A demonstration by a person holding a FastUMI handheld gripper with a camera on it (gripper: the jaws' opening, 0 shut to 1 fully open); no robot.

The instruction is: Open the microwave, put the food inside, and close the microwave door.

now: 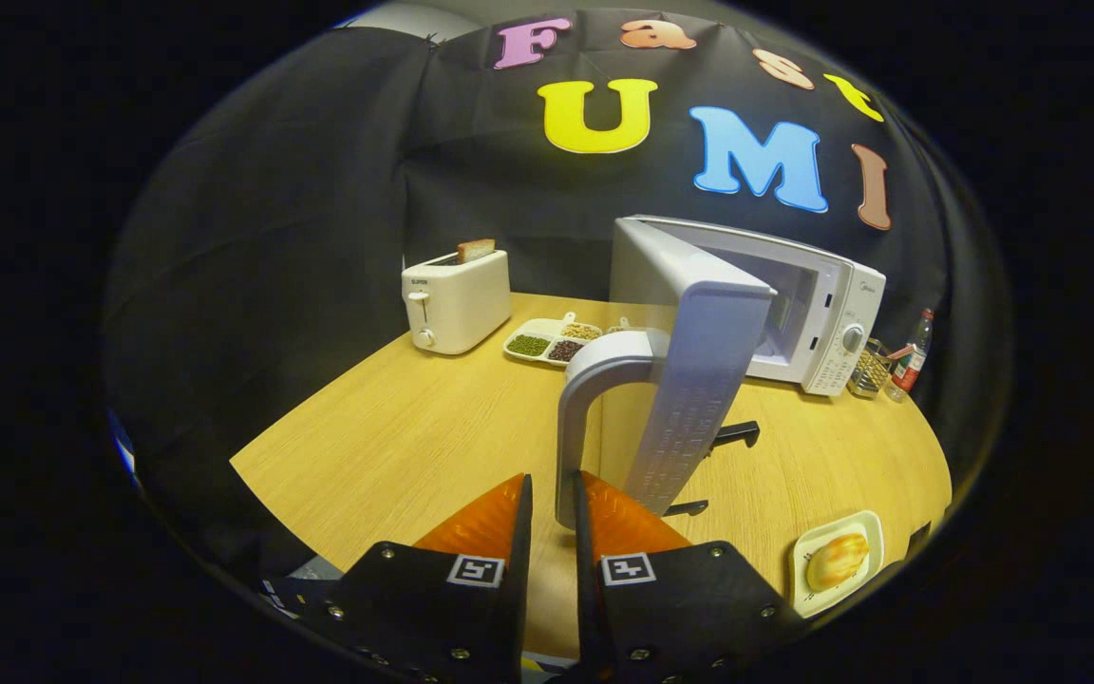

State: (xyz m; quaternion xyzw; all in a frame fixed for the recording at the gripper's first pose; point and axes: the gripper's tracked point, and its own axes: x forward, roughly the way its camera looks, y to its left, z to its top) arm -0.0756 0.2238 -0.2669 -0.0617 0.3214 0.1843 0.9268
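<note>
A white microwave (pixel 827 313) stands at the back right of the wooden table (pixel 395 446). Its door (pixel 699 380) is swung wide open toward me, and the cavity shows behind it. The door's grey handle (pixel 594 380) curves down, and its lower end sits between the fingertips of my gripper (pixel 554 484). The fingers stand close together on that end. The food, a pale bun (pixel 837 560) on a small white plate (pixel 865 527), lies on the table to the right of my fingers, near the table's edge.
A white toaster (pixel 457 299) with a slice of toast stands at the back left. Beside it is a divided tray of beans (pixel 552 342). A bottle (pixel 913 356) and a glass container (pixel 870 370) stand right of the microwave. Two small black pieces (pixel 735 435) lie under the door.
</note>
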